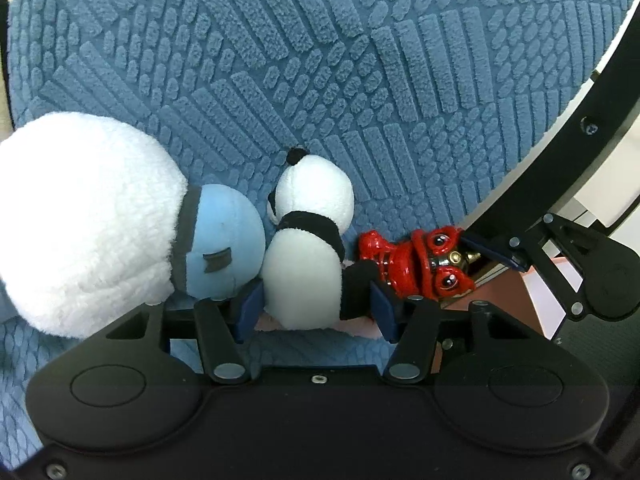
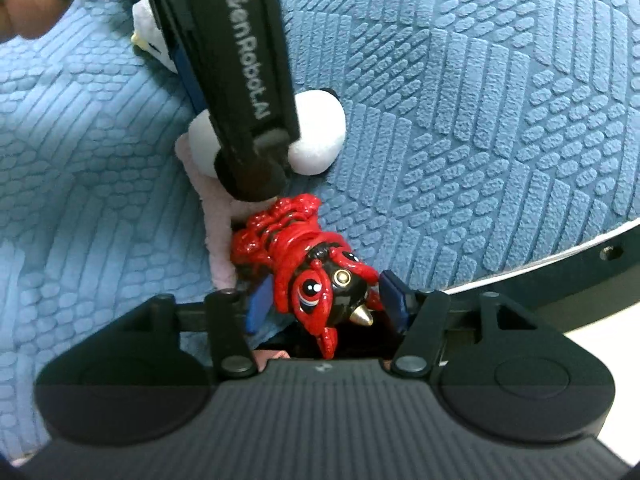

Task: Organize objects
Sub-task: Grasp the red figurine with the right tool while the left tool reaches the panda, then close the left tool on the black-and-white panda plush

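A small panda plush lies on the blue textured cushion. My left gripper has its blue pads on both sides of the panda's lower body and is shut on it. A glossy red lion figurine lies just right of the panda. My right gripper is shut on the red lion figurine's head. The panda shows behind the left gripper's body in the right wrist view. A big white and blue plush lies left of the panda, touching it.
A pale pink cloth strip lies under the toys. A black curved rim borders the cushion on the right, also in the right wrist view. The right gripper's body is at the right edge.
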Available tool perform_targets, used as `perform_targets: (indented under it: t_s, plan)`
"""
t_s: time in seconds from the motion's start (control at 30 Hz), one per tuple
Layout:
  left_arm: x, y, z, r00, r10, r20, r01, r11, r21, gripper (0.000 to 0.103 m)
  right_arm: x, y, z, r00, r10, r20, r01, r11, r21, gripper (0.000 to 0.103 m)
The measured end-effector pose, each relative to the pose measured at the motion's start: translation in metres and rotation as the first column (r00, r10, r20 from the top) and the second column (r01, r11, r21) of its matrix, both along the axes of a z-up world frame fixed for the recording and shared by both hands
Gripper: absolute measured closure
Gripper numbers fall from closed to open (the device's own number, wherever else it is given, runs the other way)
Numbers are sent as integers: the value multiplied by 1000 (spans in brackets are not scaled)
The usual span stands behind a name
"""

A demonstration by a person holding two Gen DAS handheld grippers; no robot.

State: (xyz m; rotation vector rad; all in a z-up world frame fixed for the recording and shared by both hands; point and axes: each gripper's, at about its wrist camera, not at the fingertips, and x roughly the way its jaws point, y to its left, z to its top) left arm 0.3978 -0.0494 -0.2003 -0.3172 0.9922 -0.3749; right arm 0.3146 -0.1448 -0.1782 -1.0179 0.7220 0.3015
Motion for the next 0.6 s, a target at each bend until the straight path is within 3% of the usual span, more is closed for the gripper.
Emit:
perform_targets:
  t_s: [0.33, 0.4, 0.43, 0.47, 0.6]
  plan:
    - [-35, 23, 16, 999, 48, 16, -48, 998, -29, 57, -27, 11, 18, 1000, -11, -8, 11, 997, 76, 49]
    - [-46, 34, 22, 998, 59, 18, -58, 997, -43, 63, -36, 14, 20, 1000, -7, -4, 7, 997, 82, 49]
    - [-51, 37, 25, 998, 67, 19, -66, 997, -43, 78, -40, 15, 23, 1000, -7, -2, 7, 996, 93, 49]
    - [-55, 41, 26, 997, 70, 10, -70, 997, -44, 86, -45, 16, 26, 1000, -9, 1, 9, 994, 111, 50]
    - [-70, 48, 24, 997, 81, -11, -82, 995, -58, 86, -64, 22, 39, 1000, -13, 7, 12, 989, 150, 55]
